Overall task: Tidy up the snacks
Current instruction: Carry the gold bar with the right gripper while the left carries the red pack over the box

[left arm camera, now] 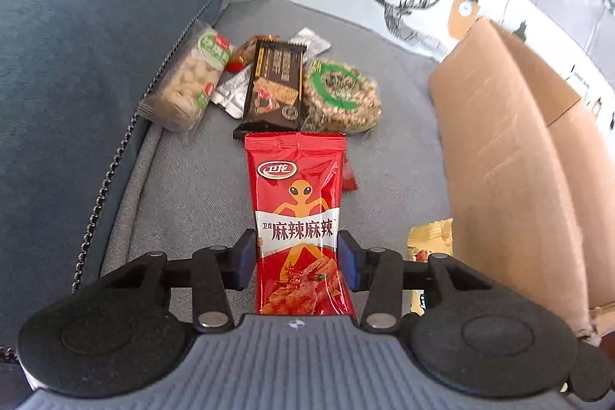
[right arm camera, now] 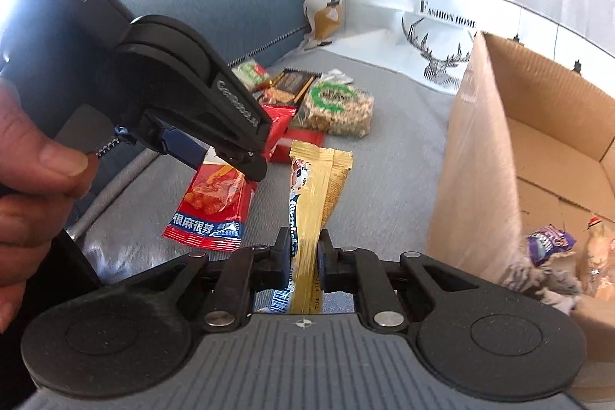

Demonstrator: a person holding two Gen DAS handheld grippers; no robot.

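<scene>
Left tongs [left arm camera: 298, 258] angled steeply down, clamping red packet [left arm camera: 298, 195] | right tongs [right arm camera: 303, 256] tilted down, pinching gold packet [right arm camera: 319, 187]

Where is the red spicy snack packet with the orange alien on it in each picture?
Left wrist view: the red packet stands in the bottom middle, squeezed between the left gripper fingers.
Right wrist view: the same packet hangs left of centre, under the left gripper.
Shared landmark: the round green-ringed snack, beyond the packet in both.
</scene>
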